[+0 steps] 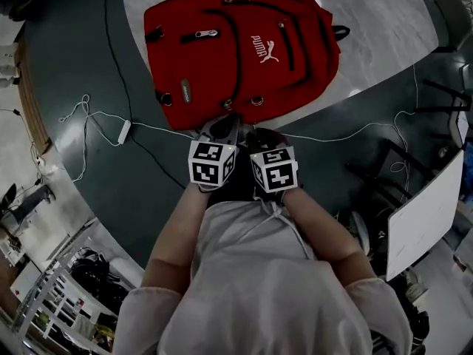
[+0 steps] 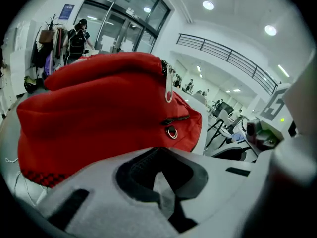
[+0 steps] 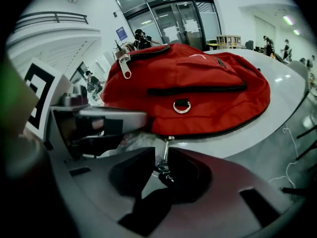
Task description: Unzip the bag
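A red backpack [image 1: 236, 50] lies flat on a white round table [image 1: 384, 21]; it fills the left gripper view [image 2: 99, 108] and the right gripper view [image 3: 198, 93]. Both grippers meet at its near edge. My right gripper [image 3: 161, 172] is shut on a metal zipper pull [image 3: 166, 150] that runs from the bag's lower black zip line; in the head view this gripper [image 1: 262, 135] is right of centre. My left gripper [image 1: 222, 132] sits close beside it, its jaws [image 2: 161, 180] closed with a pale crumpled scrap between the pads. The right gripper view also shows the left gripper [image 3: 99, 125].
A white cable [image 1: 89, 113] with a small adapter [image 1: 123, 132] and a black cable [image 1: 118, 58] trail over the dark floor left of the table. A white board [image 1: 425, 213] and dark chair frames [image 1: 436, 98] stand at the right. Shelving is at bottom left.
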`<control>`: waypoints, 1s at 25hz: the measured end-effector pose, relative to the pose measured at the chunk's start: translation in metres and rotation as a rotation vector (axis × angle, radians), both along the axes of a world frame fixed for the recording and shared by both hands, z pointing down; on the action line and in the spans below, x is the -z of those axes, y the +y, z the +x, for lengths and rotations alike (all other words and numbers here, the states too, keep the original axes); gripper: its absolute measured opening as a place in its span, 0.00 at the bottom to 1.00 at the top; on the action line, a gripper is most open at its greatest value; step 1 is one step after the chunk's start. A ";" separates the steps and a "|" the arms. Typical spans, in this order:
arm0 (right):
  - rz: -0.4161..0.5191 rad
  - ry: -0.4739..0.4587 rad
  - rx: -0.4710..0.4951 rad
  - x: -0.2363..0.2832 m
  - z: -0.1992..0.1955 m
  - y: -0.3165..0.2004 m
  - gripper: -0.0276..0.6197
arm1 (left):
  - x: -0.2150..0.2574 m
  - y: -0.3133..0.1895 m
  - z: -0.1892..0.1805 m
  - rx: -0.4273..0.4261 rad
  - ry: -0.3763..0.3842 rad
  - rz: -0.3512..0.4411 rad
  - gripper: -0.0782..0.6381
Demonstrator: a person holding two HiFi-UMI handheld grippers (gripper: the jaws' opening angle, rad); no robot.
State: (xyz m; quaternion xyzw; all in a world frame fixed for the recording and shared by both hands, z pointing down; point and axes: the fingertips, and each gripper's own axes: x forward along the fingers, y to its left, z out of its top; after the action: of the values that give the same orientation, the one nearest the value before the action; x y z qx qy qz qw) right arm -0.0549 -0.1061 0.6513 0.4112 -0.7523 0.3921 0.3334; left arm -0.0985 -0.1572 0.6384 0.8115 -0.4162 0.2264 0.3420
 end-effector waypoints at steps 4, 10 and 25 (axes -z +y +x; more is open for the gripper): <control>0.002 0.057 -0.036 -0.006 -0.002 -0.004 0.17 | -0.011 -0.001 0.001 -0.028 -0.011 -0.043 0.14; 0.062 0.175 0.046 -0.002 -0.002 -0.008 0.13 | -0.016 0.000 0.002 -0.073 -0.055 -0.035 0.14; 0.034 0.114 0.179 0.000 0.011 -0.007 0.09 | -0.019 0.000 0.002 -0.105 -0.111 -0.023 0.14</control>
State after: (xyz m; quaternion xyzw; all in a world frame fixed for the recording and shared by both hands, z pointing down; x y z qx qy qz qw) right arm -0.0442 -0.1128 0.6512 0.3696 -0.7724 0.3239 0.4024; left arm -0.0964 -0.1569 0.6570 0.8143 -0.3891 0.2935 0.3153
